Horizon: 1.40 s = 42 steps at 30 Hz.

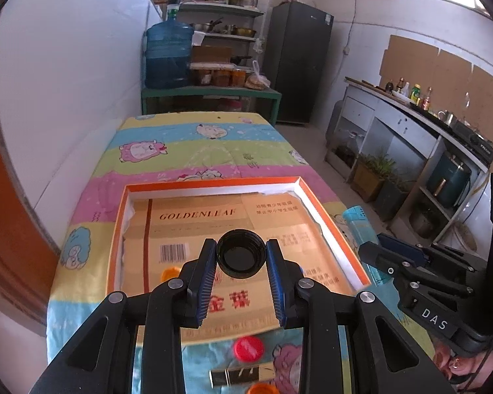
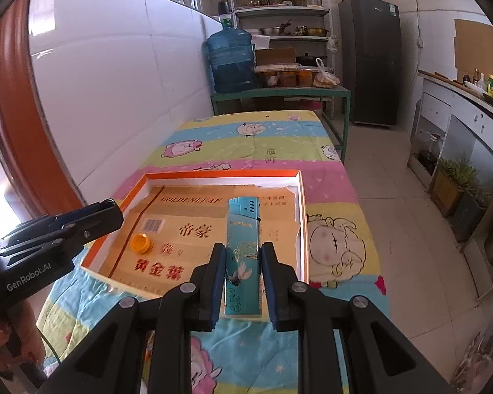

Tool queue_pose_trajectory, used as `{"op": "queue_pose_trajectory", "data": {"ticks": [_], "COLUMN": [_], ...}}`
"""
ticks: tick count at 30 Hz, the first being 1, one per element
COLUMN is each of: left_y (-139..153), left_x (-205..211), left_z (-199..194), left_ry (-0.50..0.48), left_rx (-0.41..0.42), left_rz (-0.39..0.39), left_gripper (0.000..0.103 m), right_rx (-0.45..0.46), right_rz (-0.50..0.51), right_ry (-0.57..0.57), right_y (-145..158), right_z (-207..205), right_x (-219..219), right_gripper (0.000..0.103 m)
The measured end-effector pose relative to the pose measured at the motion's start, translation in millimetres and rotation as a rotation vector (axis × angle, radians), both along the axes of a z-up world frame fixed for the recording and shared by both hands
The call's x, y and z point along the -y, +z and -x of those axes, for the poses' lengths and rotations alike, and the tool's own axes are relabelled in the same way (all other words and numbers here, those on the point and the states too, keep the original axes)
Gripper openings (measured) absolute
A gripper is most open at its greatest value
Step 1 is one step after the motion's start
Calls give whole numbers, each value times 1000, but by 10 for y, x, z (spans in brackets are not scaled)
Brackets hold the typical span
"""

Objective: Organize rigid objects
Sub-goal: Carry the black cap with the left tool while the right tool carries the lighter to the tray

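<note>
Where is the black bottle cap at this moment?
In the left wrist view, the black bottle cap is clamped between the left gripper fingers, held above the orange-rimmed box, open side facing the camera.

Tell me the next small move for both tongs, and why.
Probably lower both over the orange-rimmed box and release. The left tongs grip a black bottle cap, the right tongs a teal lighter, and both items hang above the box's cardboard floor, where an orange cap already lies. A red cap waits outside on the blanket.
</note>
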State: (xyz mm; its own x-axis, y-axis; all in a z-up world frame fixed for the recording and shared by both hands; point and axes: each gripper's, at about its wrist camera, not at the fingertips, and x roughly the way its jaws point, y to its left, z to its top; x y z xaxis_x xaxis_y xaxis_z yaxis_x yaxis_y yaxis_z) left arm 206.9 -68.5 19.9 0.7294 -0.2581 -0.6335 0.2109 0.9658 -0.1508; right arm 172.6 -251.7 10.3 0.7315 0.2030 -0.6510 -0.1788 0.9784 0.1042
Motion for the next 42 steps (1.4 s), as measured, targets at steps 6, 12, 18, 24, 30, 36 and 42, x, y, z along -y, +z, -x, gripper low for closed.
{"op": "queue_pose_trajectory", "data": {"ticks": [6,12,18,24,30,36,42], "left_y": [-75,-225,-410,-561,-693,-832,-928], "left_x": [62,115,155,168,175,212,228], "left_z": [-287,-526,-704,-834,-922,-1022,-1061], "left_ry": [7,18,27,31,34,27,23], "left_rx": [-27,-63,-110,-150,-188,-234,-256], "left_rz": [-4,-19,-26,-29,-34,-53,-59], "left_gripper": [31,31,31,31,31,31,31], "right_rx": [-7,-36,-81,-127,-158,-187,-205], "right_rz": [12,8,2,-4,0,2,3], "right_ry": [-2,6,16,24,37,36,39], "right_y": [-68,-187,-342,-479,-603,-705,-773], "right_z": [-272,-518,-721,-850,-931,-983,-1012], "right_x": [9,19,5,-6,-41,-44,-60], "right_gripper": [22,22,22,22,22,22,22]}}
